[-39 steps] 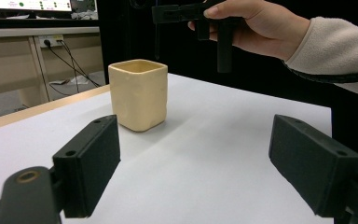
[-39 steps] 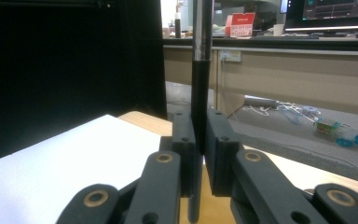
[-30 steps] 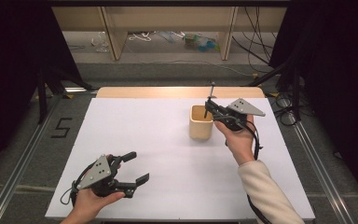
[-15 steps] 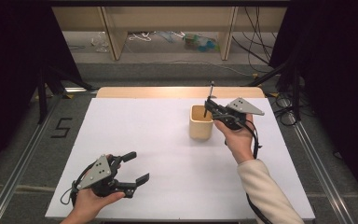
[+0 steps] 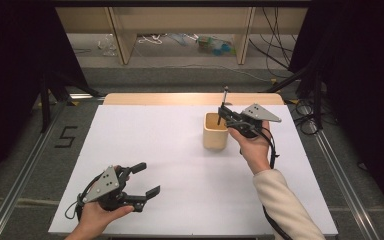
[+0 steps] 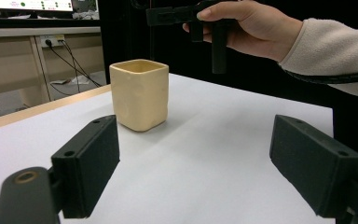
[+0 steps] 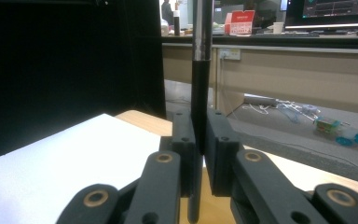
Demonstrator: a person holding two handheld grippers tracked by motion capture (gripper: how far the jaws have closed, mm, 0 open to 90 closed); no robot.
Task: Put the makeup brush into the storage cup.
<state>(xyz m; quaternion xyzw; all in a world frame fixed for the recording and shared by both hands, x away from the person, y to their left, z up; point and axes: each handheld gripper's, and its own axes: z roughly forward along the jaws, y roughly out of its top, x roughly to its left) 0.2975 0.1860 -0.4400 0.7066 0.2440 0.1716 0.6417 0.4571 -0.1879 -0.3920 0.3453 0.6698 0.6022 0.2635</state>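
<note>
1. The right gripper (image 7: 199, 140) rises from the bottom edge, its two black jaws pressed onto a thin upright rod (image 7: 200, 84).
2. The rod is black where the jaws clamp it and silvery higher up.
3. The rod's lower end hangs over a tan surface just beneath the jaws.
4. A white table (image 7: 51, 182) spreads to the left.
5. Behind stands a wooden shelf (image 7: 307, 60), with cables (image 7: 279, 105) on the floor below.

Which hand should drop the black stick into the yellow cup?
The right. The right gripper is already shut on the black stick, holding it upright at the rim of the yellow cup. The left gripper sits open and empty near the table's front edge, far from the cup.
</note>
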